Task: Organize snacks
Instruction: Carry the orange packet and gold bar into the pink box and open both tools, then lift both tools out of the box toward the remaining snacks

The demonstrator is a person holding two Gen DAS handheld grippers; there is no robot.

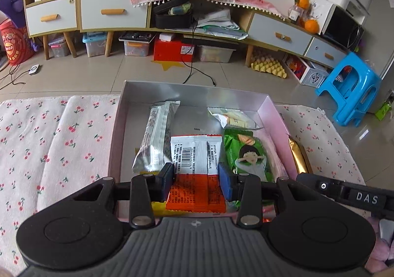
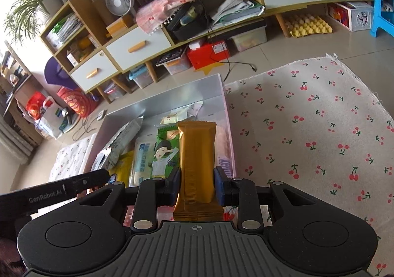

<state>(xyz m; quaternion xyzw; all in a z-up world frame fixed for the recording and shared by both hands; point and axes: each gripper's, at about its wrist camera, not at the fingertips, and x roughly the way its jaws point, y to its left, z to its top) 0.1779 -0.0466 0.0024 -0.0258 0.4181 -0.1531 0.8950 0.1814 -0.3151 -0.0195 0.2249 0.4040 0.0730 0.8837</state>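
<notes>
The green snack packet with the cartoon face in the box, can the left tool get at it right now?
Probably not yet. The left tool is shut on the orange and white snack packet, so it must let go first. Otherwise the green snack packet lies uncovered just to its right in the silver box.

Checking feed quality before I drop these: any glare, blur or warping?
Left wrist: sharp; barcode on the orange-and-white packet is legible; box wall shows mild sheen; cabinet line bows. Right wrist: gold packet crisp, no glare; cabinets tilt and curve toward the edges.
</notes>
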